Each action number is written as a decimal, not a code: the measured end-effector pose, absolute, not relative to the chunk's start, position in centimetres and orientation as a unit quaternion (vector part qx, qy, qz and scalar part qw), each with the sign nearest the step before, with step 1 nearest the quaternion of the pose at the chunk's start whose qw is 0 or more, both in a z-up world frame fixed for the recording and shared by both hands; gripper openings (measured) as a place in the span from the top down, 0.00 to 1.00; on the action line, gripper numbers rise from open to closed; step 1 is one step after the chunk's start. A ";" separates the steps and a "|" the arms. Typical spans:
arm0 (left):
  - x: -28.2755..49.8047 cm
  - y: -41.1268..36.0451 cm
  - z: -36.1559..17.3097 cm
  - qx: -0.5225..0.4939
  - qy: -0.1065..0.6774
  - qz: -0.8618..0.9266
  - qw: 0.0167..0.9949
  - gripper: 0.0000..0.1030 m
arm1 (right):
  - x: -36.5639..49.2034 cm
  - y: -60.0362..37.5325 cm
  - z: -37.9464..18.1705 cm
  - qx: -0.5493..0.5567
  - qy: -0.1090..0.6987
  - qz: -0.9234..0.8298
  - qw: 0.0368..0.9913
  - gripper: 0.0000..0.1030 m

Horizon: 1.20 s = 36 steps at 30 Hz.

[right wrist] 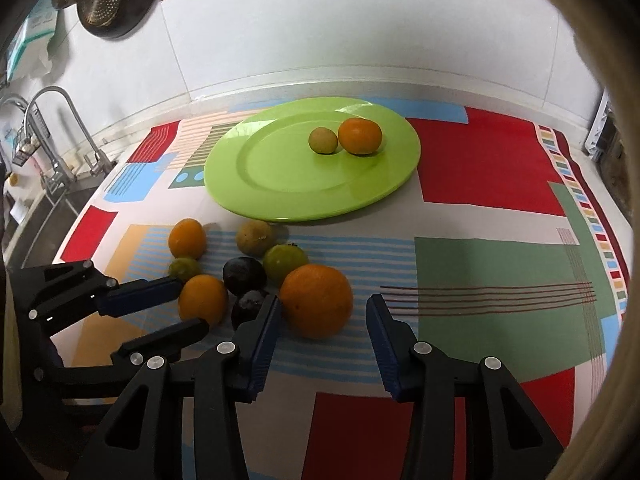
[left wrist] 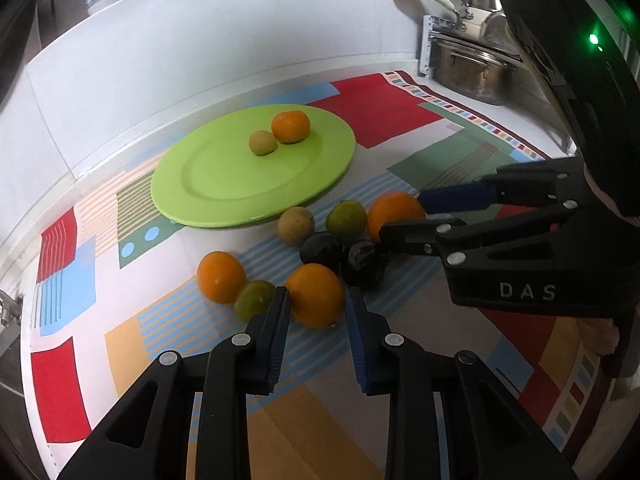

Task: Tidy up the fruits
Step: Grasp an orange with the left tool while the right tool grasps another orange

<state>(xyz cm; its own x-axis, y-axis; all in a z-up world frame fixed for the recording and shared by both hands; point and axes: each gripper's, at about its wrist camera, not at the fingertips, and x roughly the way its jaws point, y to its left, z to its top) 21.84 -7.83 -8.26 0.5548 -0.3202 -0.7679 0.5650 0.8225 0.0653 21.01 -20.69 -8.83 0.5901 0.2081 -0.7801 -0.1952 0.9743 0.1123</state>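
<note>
A green plate (left wrist: 208, 200) (right wrist: 256, 188) holds an orange (left wrist: 291, 127) (right wrist: 360, 136) and a small tan fruit (left wrist: 263, 143) (right wrist: 323, 141). Several oranges, green limes and dark fruits lie on the cloth in front of it. My left gripper (left wrist: 318, 300) (right wrist: 188, 304) is open with its jaws on either side of an orange (left wrist: 316, 295) (right wrist: 203, 300); contact is unclear. My right gripper (right wrist: 322, 312) (left wrist: 404, 216) is open around a larger orange (right wrist: 316, 300) (left wrist: 394, 214). Two dark fruits (left wrist: 322, 249) (right wrist: 245, 276) lie between the grippers.
A patterned cloth (left wrist: 400, 360) (right wrist: 500, 260) covers the counter. Steel pots (left wrist: 472, 72) stand at the back right. A sink with taps (right wrist: 52, 152) is at the left. A white tiled wall (right wrist: 360, 32) runs behind the plate.
</note>
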 end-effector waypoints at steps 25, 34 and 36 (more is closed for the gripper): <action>24.0 -8.0 -8.4 0.120 0.417 -0.236 0.870 0.70 | 19.8 -21.3 -8.6 0.027 0.446 0.106 0.888 0.61; 22.6 -6.9 -5.8 0.098 0.401 -0.234 0.880 0.70 | 18.8 -20.9 -7.2 0.027 0.428 0.106 0.897 0.61; 22.4 -6.6 -5.1 0.092 0.396 -0.234 0.883 0.69 | 18.7 -20.7 -6.8 0.025 0.424 0.106 0.899 0.61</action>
